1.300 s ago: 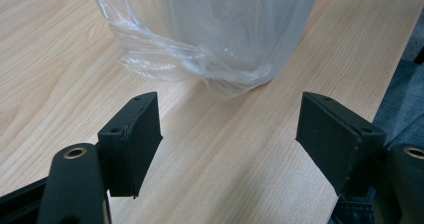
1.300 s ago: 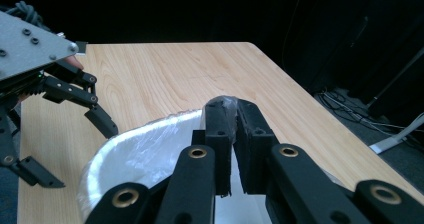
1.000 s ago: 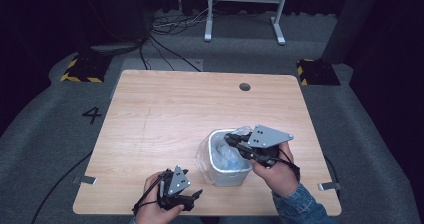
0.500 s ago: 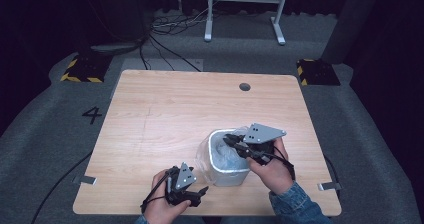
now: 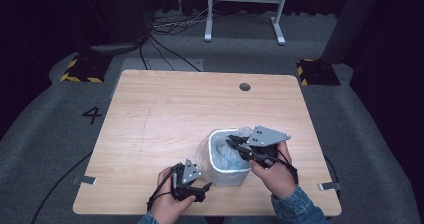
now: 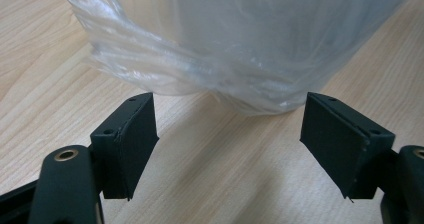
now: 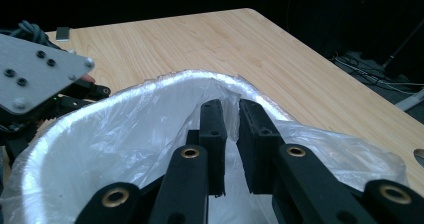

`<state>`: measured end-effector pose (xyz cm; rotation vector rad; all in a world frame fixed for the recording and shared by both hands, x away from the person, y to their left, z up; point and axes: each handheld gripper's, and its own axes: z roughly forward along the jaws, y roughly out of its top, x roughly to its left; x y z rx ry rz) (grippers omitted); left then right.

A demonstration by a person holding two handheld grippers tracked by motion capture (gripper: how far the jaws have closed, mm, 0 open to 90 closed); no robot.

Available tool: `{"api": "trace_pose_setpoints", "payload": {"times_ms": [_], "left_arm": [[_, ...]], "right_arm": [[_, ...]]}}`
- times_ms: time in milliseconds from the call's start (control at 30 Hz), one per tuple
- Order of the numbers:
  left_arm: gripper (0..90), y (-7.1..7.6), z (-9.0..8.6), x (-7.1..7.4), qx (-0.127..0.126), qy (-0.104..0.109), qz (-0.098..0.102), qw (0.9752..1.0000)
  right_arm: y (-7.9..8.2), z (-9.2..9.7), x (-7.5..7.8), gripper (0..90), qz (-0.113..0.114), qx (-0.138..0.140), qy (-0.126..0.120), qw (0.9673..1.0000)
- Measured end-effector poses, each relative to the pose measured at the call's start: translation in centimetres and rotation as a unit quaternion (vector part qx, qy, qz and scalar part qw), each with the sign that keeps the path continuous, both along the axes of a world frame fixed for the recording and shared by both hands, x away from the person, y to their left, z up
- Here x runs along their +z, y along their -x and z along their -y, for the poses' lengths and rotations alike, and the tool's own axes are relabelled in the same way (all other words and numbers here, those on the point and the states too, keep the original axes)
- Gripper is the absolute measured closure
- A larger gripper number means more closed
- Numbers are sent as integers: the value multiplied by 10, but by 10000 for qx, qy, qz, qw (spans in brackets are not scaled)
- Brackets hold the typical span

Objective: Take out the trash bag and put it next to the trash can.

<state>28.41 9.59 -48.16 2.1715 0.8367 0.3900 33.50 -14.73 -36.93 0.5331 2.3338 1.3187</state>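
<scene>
Standing spot: white bin (image 5: 227,171) sits on the tabletop (image 5: 165,114) near its front edge, lined with a clear plastic bag (image 7: 125,134).
Right hand-held gripper (image 7: 232,129): jaws nearly together, a narrow gap between them, just inside the bag's rim; whether film is pinched, I cannot tell.
Left hand-held gripper (image 6: 227,134): jaws spread wide, low beside the bin's base, touching nothing.

I note grey carpet floor (image 5: 55,134) marked "4" (image 5: 92,115), a white stand (image 5: 245,4) at upper centre, and dark surroundings.
</scene>
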Motion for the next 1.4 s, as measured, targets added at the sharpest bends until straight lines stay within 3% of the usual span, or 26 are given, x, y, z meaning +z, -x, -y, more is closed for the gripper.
{"api": "trace_pose_setpoints", "payload": {"times_ms": [133,300,400,500,600,700,867,1033,1233,1400], "left_arm": [[241,-4,2,-3,-45,99,-138,9998],[294,-6,2,-2,-154,135,-26,9998],[399,-7,1,0,-297,127,-80,9994],[582,-6,0,3,-422,197,-124,9988],[760,-4,-4,10,-523,178,-43,9985],[860,-1,-9,18,-487,245,25,9985],[873,2,-20,36,-443,400,110,9982],[875,6,-31,58,-385,459,401,9974],[874,4,-37,84,-330,664,700,9948],[875,-2,-38,100,-330,702,931,9926]], "right_arm": [[2,2,0,808,9,-2,-25,10000],[5,4,0,809,24,10,-37,10000],[5,4,0,810,34,30,-41,10000],[6,4,-1,811,32,49,-43,10000],[6,4,-1,814,36,61,-49,10000],[6,5,-1,816,49,55,-51,10000],[8,8,2,818,82,57,-69,9999],[10,11,5,819,118,50,-70,9999],[10,13,7,820,145,6,-93,9999],[11,13,9,820,161,-3,-92,9998]]}}
